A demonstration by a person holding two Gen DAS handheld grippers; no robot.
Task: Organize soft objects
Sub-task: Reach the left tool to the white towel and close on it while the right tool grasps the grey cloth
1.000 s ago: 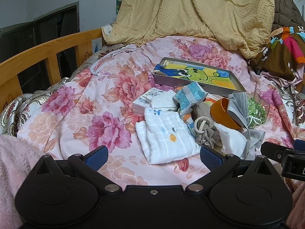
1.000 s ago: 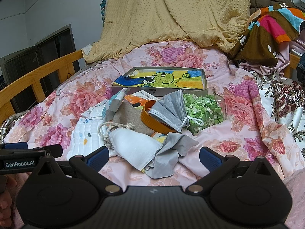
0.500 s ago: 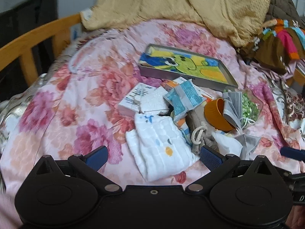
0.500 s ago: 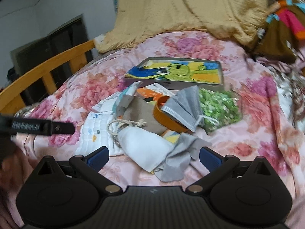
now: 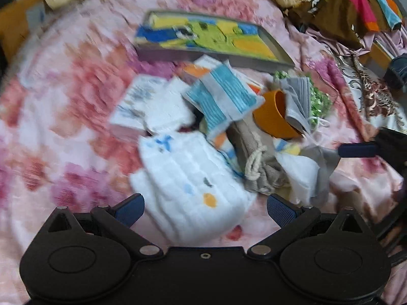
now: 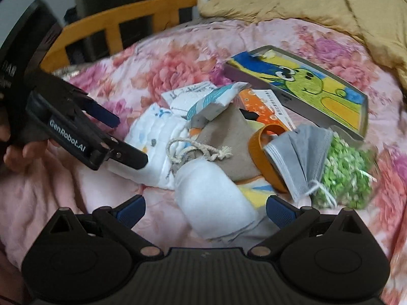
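Note:
A pile of soft things lies on the floral bedspread. My left gripper is open, with its fingers either side of the near edge of a folded white cloth with small prints. My right gripper is open over a white fabric roll. The white cloth also shows in the right wrist view, with the left gripper over it. A beige drawstring bag, a grey face mask, an orange ring and a blue-striped packet lie in the pile.
A grey tray with a cartoon frog picture lies behind the pile. A bag of green bits is at the right. A wooden bed rail runs along the left, a tan blanket and colourful clothes at the back.
Both grippers have moved forward and down onto the pile. The left now straddles the white cloth. The right has swung left over the white roll. Both stay open.

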